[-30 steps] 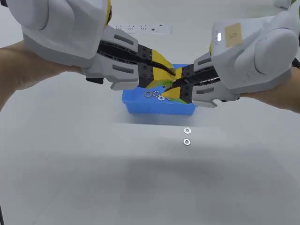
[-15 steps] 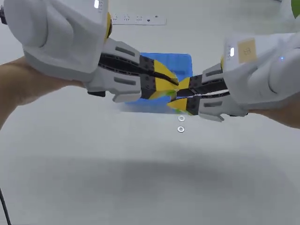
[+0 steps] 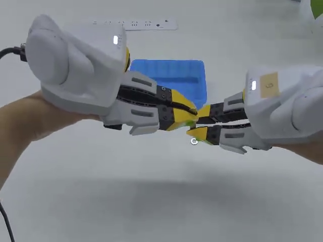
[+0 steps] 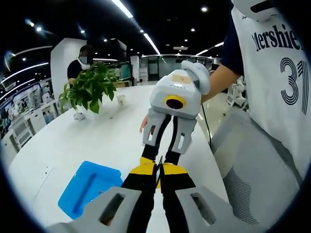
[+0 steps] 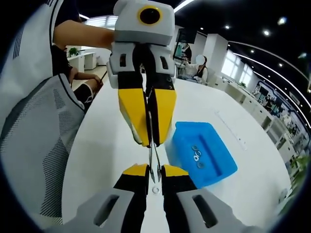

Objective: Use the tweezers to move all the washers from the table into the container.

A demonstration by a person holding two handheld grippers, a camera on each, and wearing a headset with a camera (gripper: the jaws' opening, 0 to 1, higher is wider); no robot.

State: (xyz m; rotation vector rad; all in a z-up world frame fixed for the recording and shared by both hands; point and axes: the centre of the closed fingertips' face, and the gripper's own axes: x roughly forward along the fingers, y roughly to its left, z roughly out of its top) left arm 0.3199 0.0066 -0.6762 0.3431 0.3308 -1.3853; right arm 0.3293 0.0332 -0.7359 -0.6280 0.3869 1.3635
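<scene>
Washers (image 5: 196, 154): three lie inside the blue container (image 5: 221, 170), and one loose washer (image 3: 194, 141) rests on the bench (image 3: 151, 201) off the container's near edge, at the tips of the tweezers (image 5: 152, 155). We see the left gripper (image 3: 192, 116) clenched on the tweezers. The right gripper (image 3: 198, 122) has its jaws flanking their arms, and we cannot tell whether they press.

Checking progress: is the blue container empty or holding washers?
Holding washers: the right gripper view shows a few washers lying inside the blue container.
</scene>
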